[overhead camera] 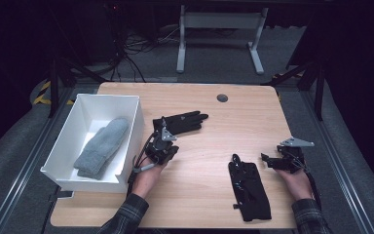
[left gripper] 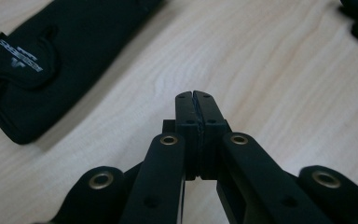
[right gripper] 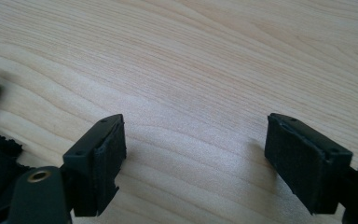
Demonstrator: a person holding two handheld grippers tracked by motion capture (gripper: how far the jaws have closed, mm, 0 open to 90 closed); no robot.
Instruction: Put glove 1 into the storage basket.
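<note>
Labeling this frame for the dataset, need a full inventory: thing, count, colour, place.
table: 1, light wood, centre of the high view
box: 1, white, open top, on the table's left side
mitten: 1, grey, lying inside the box
black glove: 1, black, flat on the table just right of the box
second black glove: 1, black, flat near the table's front right
desk frame: 1, white, on the floor beyond the table
left tool: 1, black, jaws shut on nothing, beside the box
right tool: 1, black, jaws open and empty, right of the second glove
</note>
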